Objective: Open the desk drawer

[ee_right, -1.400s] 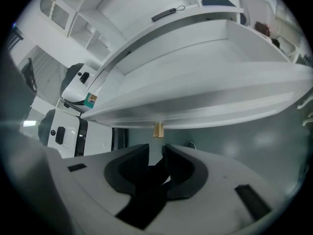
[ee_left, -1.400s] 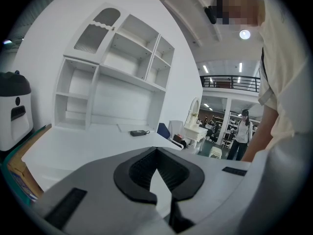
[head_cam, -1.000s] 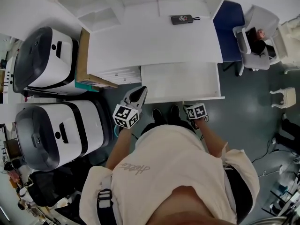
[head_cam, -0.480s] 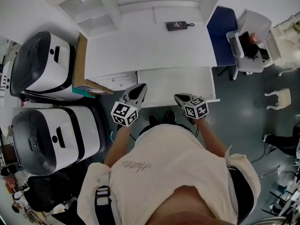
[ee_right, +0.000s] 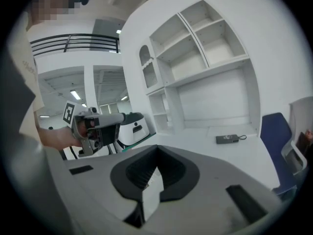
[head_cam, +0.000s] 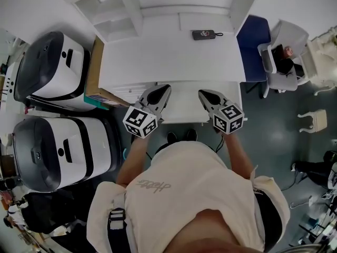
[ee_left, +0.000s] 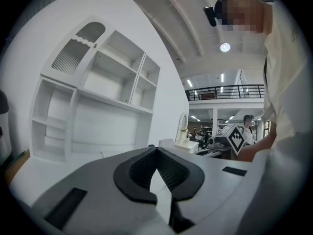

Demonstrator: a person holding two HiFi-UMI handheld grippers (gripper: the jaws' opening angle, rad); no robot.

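- White desk (head_cam: pixel 158 51), backed by a shelf unit (head_cam: pixel 113 12), fills the middle of the head view, seen from steeply above a person (head_cam: pixel 184 194) in a pale top.
- Beneath the desk's front edge, the drawer (head_cam: pixel 184 107) stands pulled out toward the person, its white inside showing between the two tools.
- At the drawer's left part, the left tongs (head_cam: pixel 165 90) point toward the desk. Their own view shows the jaw tips meeting, with nothing gripped between the black pads.
- At the drawer's right part, the right tongs (head_cam: pixel 202 93) point the same way. Their jaws are likewise closed tip to tip and hold nothing.
- The two tongs are held apart from each other, a marker cube (head_cam: pixel 139 123) riding behind each one, nearer the person.
- Each gripper view looks across the bare desk top toward the shelf unit. Whether either tool touches the drawer cannot be told from any view.
- Toward the back of the desk, right of centre, lies a small dark device (head_cam: pixel 204 35) with a cord loop at one end.
- A blue chair (head_cam: pixel 254 36) stands at the desk's right side.
- On the floor at the left are two white-and-black machines (head_cam: pixel 50 67), with a brown box (head_cam: pixel 95 67) between the upper one and the desk.
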